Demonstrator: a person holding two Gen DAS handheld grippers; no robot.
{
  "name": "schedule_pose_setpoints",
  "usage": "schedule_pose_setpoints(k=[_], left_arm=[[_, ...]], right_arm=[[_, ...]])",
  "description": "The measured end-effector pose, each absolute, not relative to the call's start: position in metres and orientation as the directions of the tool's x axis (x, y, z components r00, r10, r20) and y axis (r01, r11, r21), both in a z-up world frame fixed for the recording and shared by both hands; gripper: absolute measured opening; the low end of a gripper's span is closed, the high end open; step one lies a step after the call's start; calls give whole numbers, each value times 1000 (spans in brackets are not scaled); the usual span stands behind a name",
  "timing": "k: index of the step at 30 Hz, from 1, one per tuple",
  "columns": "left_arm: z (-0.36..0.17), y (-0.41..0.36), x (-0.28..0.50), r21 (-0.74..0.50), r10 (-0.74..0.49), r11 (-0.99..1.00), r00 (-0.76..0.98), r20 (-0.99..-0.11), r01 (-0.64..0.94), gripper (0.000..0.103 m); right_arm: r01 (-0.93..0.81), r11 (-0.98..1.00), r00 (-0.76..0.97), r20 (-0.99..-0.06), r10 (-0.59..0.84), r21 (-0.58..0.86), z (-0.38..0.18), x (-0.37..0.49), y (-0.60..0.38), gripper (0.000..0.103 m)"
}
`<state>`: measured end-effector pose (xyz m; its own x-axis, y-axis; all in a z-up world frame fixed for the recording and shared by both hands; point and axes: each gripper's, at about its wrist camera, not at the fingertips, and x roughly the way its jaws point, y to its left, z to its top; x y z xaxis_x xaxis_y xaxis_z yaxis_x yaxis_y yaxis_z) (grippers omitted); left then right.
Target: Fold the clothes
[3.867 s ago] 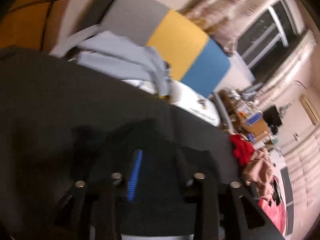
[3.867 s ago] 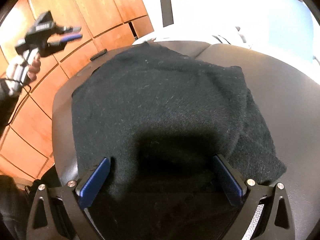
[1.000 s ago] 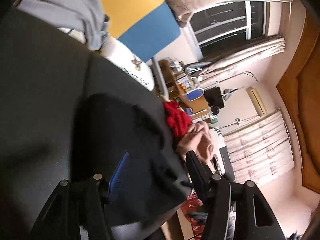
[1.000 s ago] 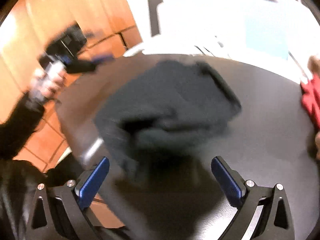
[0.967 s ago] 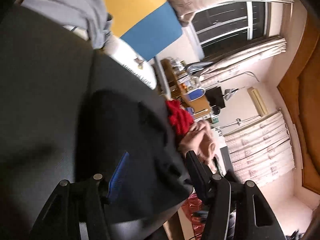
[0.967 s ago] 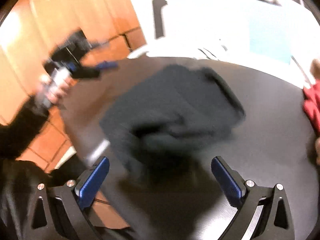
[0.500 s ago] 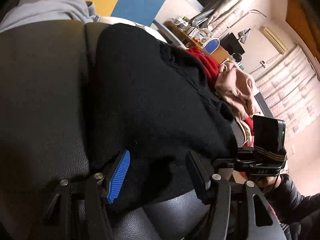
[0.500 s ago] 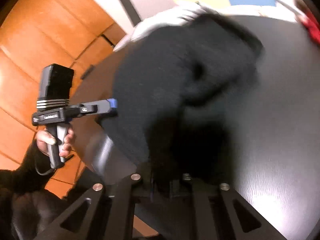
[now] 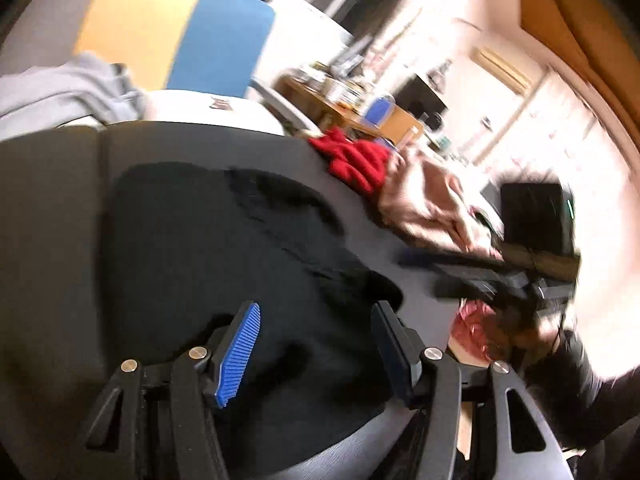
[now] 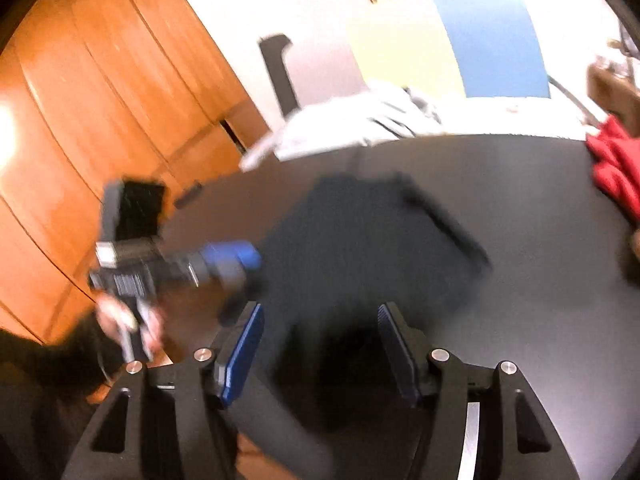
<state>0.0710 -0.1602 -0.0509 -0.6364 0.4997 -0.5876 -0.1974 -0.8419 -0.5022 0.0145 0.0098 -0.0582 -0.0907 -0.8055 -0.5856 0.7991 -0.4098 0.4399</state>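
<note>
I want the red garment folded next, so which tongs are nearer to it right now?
Right. The right tongs reach toward the pink clothes beside the red garment. The left tongs sit over the black sweater, farther away.

In the right wrist view motion blur smears the black garment (image 10: 360,248), so its folds and edges cannot be read. The left gripper (image 10: 244,260) at nine o'clock is blurred too; whether its fingers touch the cloth cannot be told. A red garment (image 10: 612,168) is cut off by the edge at three o'clock. In the left wrist view the right gripper (image 9: 472,276) at three o'clock is a dark streak. Clutter on the far desk (image 9: 348,96) at one o'clock is too small and blurred to identify.
</note>
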Motion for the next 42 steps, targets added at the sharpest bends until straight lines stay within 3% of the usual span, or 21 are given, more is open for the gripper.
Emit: schedule_pose_setpoints(k=[6, 9, 10, 12, 13, 17, 20, 21, 28, 31, 33, 37, 42], left_arm=[[-89, -99, 48, -505, 572, -816, -512, -641, -281, 59], [-106, -79, 58, -428, 514, -857, -542, -665, -288, 57], [-106, -76, 60, -408, 497, -867, -551, -671, -285, 57], [-104, -74, 62, -395, 480, -877, -559, -676, -275, 57], [-101, -76, 63, -408, 486, -873, -558, -672, -269, 57], [-76, -114, 71, -497, 525, -836, -600, -604, -230, 58], [-50, -171, 72, -499, 458, -852, -686, -566, -157, 58], [-43, -189, 70, -491, 427, -861, -711, -559, -131, 59], [-43, -227, 11, -431, 358, -899, -687, -632, -72, 59], [-64, -211, -20, -370, 316, -928, -637, -703, -52, 59], [-93, -205, -34, -337, 273, -941, -572, -774, 7, 53], [-92, -193, -20, -283, 202, -959, -623, -755, 32, 53], [-76, -215, 21, -429, 249, -900, -708, -660, 83, 59]], right_arm=[[706, -475, -97, -592, -800, 526, -99, -62, -48, 61], [549, -655, -221, -666, -712, 519, -136, -111, -39, 58], [511, -649, -233, -636, -736, 564, -142, -120, -30, 56], [447, -640, -255, -596, -761, 625, -153, -132, -10, 6], [433, -643, -252, -600, -759, 632, -154, -134, -5, 3], [435, -671, -265, -627, -733, 600, -141, -130, 7, 8], [516, -676, -295, -632, -717, 526, -118, -106, 12, 43], [562, -659, -294, -624, -725, 501, -106, -95, 10, 45], [817, -464, -180, -612, -770, 343, -66, -3, -19, 46], [849, -454, -163, -685, -711, 269, -89, 28, -26, 49], [845, -480, -186, -710, -679, 237, -108, 40, -17, 50], [829, -516, -247, -687, -683, 216, -117, 44, 1, 50], [765, -522, -182, -650, -738, 378, -104, 22, 18, 51]])
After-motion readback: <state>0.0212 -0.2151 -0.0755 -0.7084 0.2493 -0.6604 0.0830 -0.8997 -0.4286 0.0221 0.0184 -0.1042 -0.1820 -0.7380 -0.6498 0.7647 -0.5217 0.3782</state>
